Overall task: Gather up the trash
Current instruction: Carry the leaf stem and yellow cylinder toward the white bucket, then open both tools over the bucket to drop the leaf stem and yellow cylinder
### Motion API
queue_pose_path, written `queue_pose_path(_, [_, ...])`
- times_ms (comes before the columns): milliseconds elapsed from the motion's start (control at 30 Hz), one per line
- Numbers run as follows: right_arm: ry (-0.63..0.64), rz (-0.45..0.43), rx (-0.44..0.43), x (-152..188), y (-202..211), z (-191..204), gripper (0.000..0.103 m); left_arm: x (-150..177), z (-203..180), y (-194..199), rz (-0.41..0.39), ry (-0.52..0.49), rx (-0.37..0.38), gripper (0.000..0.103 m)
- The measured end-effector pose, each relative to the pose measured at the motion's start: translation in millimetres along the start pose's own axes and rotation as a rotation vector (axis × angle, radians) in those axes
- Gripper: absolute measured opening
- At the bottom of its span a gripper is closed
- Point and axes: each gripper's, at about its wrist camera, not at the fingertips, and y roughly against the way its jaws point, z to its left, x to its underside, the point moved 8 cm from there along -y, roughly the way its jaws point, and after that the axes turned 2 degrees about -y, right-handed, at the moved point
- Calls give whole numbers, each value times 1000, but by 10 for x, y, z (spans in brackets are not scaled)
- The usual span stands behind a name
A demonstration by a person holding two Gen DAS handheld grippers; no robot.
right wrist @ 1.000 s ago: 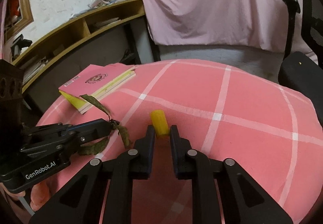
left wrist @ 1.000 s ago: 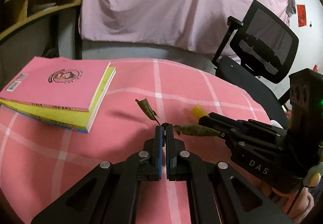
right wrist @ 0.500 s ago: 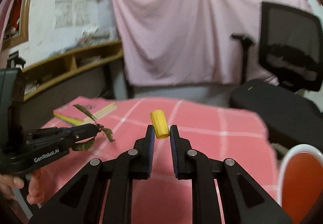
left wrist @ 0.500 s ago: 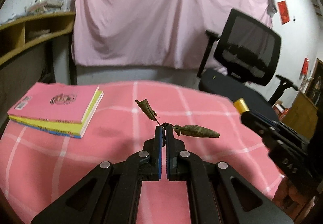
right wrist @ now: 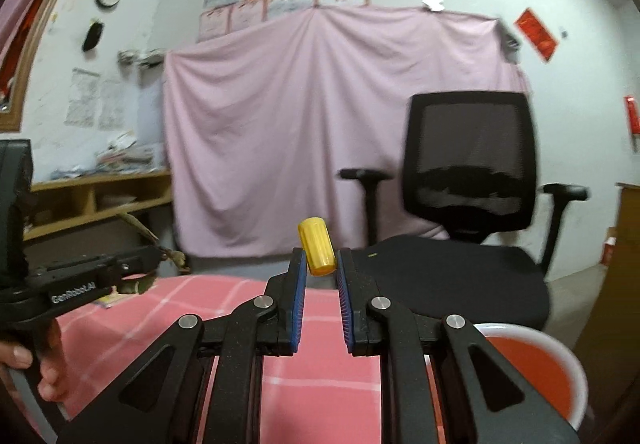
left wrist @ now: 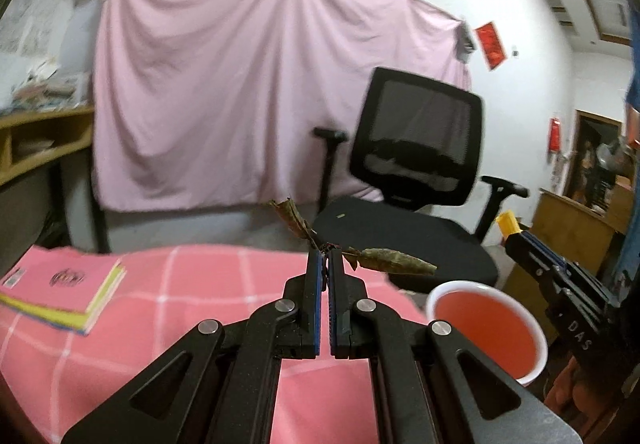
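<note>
My left gripper [left wrist: 325, 256] is shut on a twig of dry brown leaves [left wrist: 394, 260] and holds it in the air above the pink checked table [left wrist: 192, 284]. My right gripper [right wrist: 319, 264] is shut on a small yellow cylinder [right wrist: 316, 246], also lifted off the table. A red bin with a white rim [left wrist: 486, 324] stands to the right of the table, below and right of the leaves; it also shows in the right wrist view [right wrist: 532, 368] at the lower right. The right gripper appears in the left wrist view [left wrist: 516, 234], above the bin's far side.
A stack of pink and yellow books [left wrist: 64, 294] lies at the table's left. A black office chair [left wrist: 416, 179] stands behind the table and bin. A pink sheet [left wrist: 240, 83] covers the wall. Wooden shelves [right wrist: 92, 199] run along the left.
Both grippers have lifted their loads off the table and swung up and to the right. The red bin has come into view beside the table.
</note>
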Motion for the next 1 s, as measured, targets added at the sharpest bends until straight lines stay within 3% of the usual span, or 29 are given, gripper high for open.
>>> queue_pose_path(200, [-27, -43, 101, -13, 133, -502, 14, -136, -636, -148, -40, -89, 94, 1])
queue_pose_path(467, [-80, -46, 225, 61, 300, -1131, 14, -175, -1408, -509, -37, -180, 204, 1])
queue_pose_path(767, [-163, 65, 320, 323, 263, -1615, 14, 13, -1954, -891, 53, -206, 277, 1])
queue_pose_path(1000, [-237, 131, 344, 540, 247, -1872, 14, 159, -2091, -1114, 123, -194, 309, 1])
